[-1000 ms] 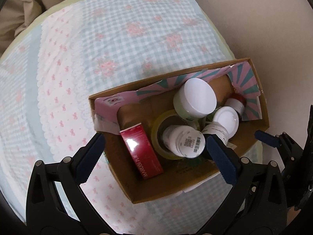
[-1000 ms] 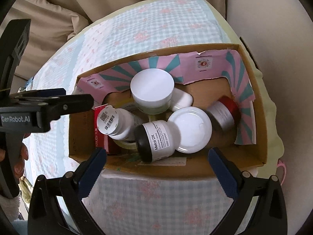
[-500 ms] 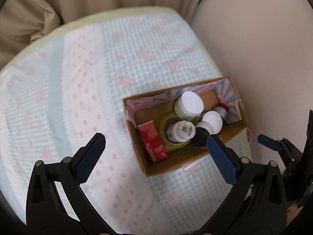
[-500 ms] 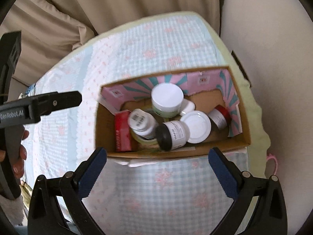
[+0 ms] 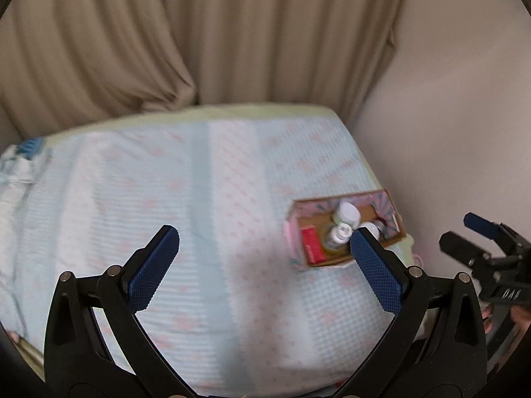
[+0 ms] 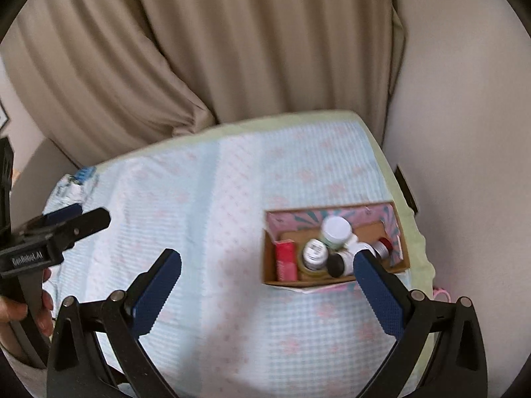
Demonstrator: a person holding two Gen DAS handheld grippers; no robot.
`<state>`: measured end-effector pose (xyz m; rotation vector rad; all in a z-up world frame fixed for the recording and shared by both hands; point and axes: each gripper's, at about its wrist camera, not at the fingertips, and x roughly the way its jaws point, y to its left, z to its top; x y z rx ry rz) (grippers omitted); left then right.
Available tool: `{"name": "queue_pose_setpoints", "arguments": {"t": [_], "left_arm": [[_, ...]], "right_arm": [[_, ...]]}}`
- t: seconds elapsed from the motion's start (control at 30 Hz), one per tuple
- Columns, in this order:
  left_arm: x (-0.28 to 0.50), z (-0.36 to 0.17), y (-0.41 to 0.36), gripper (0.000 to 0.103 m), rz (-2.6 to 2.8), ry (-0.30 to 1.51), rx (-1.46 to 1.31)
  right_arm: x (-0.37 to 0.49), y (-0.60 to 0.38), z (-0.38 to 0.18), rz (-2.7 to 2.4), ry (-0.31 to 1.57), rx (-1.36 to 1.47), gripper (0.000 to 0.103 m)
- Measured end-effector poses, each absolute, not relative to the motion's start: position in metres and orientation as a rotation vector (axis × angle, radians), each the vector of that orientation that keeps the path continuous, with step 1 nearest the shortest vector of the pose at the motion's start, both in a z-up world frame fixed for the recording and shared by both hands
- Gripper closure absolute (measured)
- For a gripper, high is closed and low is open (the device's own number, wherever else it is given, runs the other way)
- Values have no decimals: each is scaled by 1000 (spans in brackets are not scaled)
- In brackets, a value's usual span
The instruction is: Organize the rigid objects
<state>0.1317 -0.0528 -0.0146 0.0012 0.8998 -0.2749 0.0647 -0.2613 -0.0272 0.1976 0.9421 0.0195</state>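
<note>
Right tool (image 6: 267, 285) empty, spread; cardboard box (image 6: 270, 265) holds jars, red carton (image 6: 286, 260).

Your right gripper's blue pad (image 6: 378, 295) covers the near right corner of the cardboard box (image 6: 270, 265); motion blur makes the labels on the jars (image 6: 337, 229) unreadable to you.

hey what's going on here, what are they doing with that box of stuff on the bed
A person holds a two-finger tool in each hand over a bed with a checked cover. The left tool and the right tool are both open and empty, well above the bedding. All the items sit packed in a cardboard box near the wall: a red carton, several white-lidded jars and bottles. Nothing is being gripped right now.
</note>
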Motion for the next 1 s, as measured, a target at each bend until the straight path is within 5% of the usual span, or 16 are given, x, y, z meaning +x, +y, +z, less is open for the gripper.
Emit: {"name": "queue_pose_setpoints", "arguments": {"t": [0.37,1.0], "left_arm": [[24,27,14,0,-147,700,13],[-3,32,27,0,-132,623,-8]], "right_arm": [[15,-186,22,-30,805,69,0],[-16,-165,31,-73,723,29,0]]}}
